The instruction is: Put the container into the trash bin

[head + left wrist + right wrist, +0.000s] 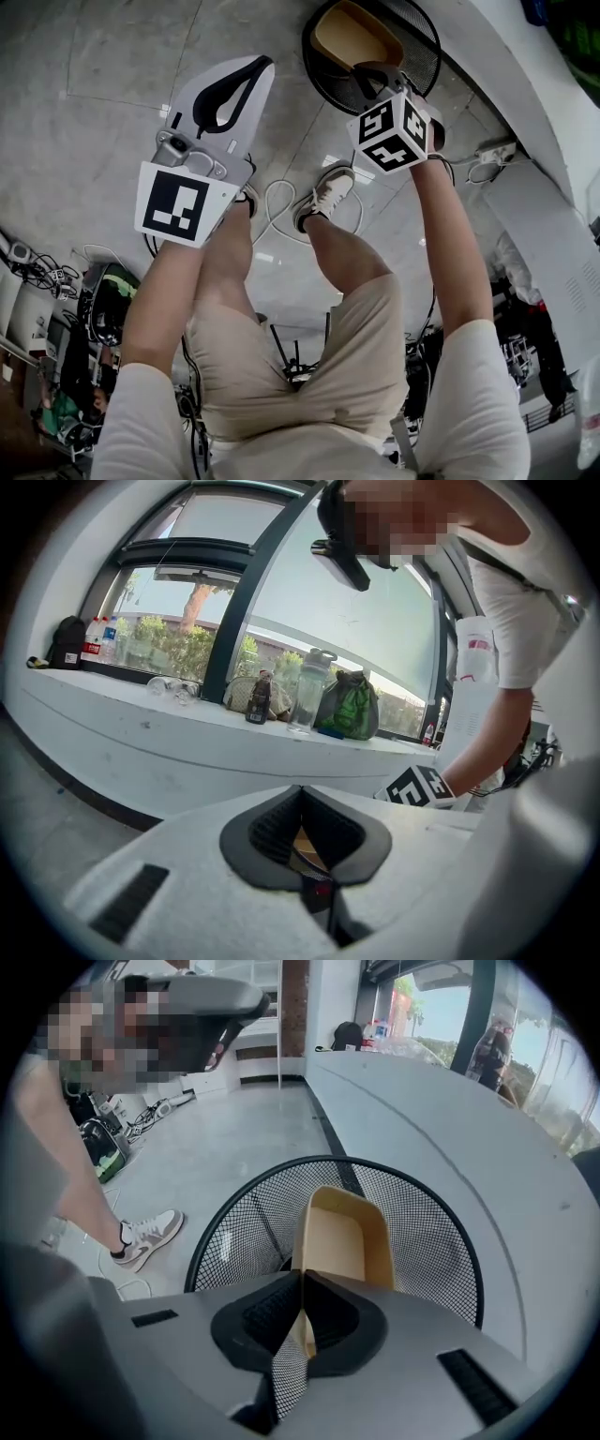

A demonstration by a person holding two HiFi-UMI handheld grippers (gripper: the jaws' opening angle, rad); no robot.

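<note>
Head view: right gripper (377,77) at 1 o'clock of the frame, pointing steeply down; marker cube (392,131) on its back; its fingers are pinched on the near wall of the tan container (352,36).

Container: open tray shape, hollow side facing the camera; it hangs over the mouth of the black mesh trash bin (424,58); cannot tell whether its lower end is below the rim.

Right gripper view: right gripper (302,1277) has its pads clamped on one thin side wall of the container (342,1237); the container runs from the jaw tips toward 12 o'clock; the round rim of the trash bin (234,1232) rings it on all sides, mesh visible at 9 and 3 o'clock of the container; a white curved ledge (450,1129) passes at 2 o'clock of the bin.

Left gripper (262,64): at 11 o'clock in the head view, well apart from the bin; fingers pressed together at the tips, nothing pinched; only grey floor (103,75) under it.

Left gripper view: left gripper (302,791) with tips meeting, aimed toward a window ledge carrying bottles (305,691) and a green bag (349,705).

Floor items, head view: the person's shoes (328,192) at centre; a white cable (277,202) looped beside them.
</note>
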